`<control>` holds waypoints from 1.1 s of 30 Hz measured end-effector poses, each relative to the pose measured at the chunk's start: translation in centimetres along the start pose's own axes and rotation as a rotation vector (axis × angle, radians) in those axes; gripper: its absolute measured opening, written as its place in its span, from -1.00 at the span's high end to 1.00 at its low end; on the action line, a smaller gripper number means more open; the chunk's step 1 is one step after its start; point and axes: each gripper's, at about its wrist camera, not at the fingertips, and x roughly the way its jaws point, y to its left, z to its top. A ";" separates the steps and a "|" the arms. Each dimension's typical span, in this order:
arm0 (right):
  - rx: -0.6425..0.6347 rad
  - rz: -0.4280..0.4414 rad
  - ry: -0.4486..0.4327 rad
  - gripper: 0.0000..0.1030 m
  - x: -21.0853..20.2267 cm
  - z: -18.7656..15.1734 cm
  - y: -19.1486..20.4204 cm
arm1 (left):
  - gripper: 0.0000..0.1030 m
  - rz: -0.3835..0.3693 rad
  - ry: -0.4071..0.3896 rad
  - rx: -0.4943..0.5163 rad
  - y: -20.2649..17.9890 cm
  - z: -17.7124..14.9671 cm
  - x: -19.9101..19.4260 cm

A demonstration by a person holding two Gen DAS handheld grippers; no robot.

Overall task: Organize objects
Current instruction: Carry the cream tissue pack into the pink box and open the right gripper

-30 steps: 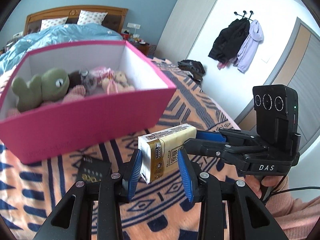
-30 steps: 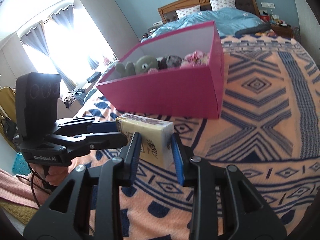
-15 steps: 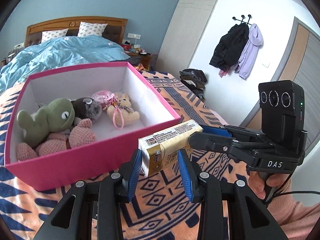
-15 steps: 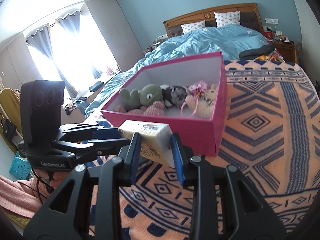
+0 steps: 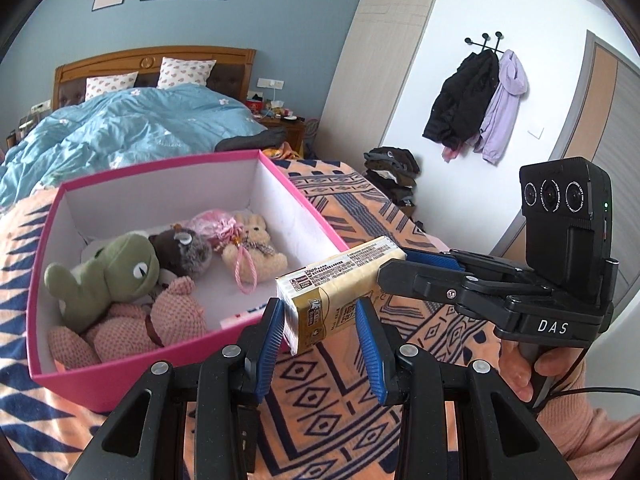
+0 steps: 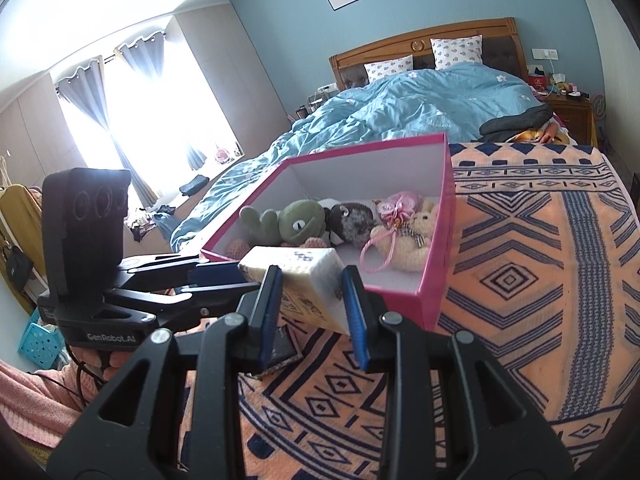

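Though lifted, pack point(image 5: 340, 288) between fingers point(image 5: 370, 344).

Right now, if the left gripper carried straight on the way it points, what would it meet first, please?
Probably the near wall of the pink box. The left gripper, shut on one end of the tissue pack, points down at it, though depth is unclear and it might clear the rim and reach the plush toys.
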 end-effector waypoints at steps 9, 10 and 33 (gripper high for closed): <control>-0.001 0.004 -0.020 0.34 0.3 1.5 -0.5 | 0.29 0.009 -0.013 -0.010 0.5 1.4 0.2; -0.001 0.004 -0.021 0.34 0.4 1.6 -0.6 | 0.29 0.010 -0.011 -0.014 0.5 1.4 0.3; 0.062 0.002 0.015 0.34 2.6 2.0 -3.0 | 0.30 0.008 0.031 -0.065 1.9 2.4 2.7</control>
